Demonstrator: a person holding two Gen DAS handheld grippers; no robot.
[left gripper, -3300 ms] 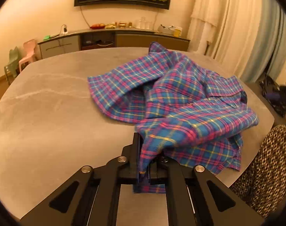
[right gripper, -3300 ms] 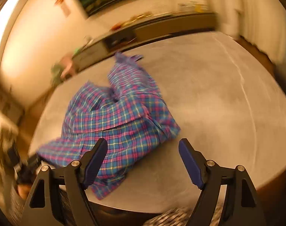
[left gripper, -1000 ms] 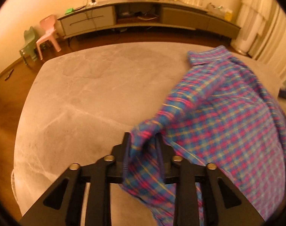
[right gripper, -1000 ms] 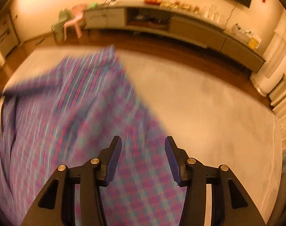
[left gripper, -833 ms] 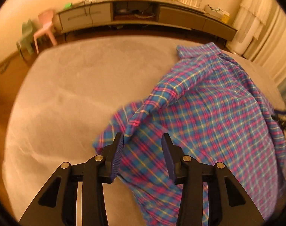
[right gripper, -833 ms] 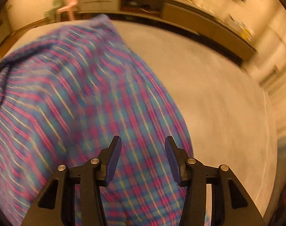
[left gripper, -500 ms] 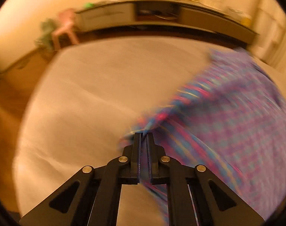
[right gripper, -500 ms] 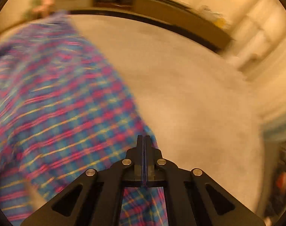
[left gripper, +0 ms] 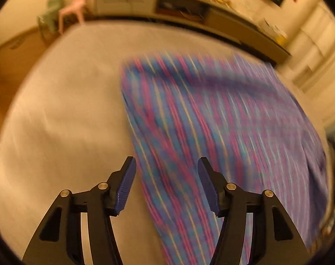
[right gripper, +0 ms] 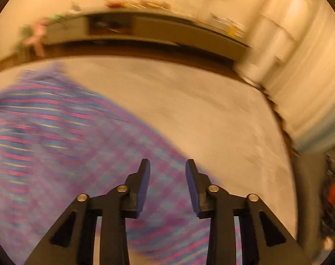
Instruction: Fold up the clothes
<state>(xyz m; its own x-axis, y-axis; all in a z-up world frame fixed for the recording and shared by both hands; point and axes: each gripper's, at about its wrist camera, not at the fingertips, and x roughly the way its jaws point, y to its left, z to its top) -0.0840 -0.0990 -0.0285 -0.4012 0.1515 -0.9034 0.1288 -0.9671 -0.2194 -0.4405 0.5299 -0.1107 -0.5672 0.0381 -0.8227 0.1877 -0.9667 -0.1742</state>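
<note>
A blue, pink and yellow plaid shirt [left gripper: 211,128] lies spread on the grey table [left gripper: 61,119], blurred by motion. My left gripper [left gripper: 166,172] hangs over the shirt's left edge. Its jaws are opening and the blue pads grip nothing; the cloth shows below the gap. In the right wrist view the same shirt [right gripper: 57,145] covers the left half of the table [right gripper: 211,110]. My right gripper [right gripper: 167,172] is above the shirt's right edge, jaws opening, pads apart with no cloth pinched between them.
A long low sideboard [left gripper: 189,11] with small items on top runs along the far wall. A pink child's chair [left gripper: 75,2] and a green one stand at its left end. Pale curtains [right gripper: 299,66] hang to the right of the table.
Half a second ago both grippers were shut at the shirt's edges. Now both have their jaws apart and have moved across the shirt, which lies flatter on the table.
</note>
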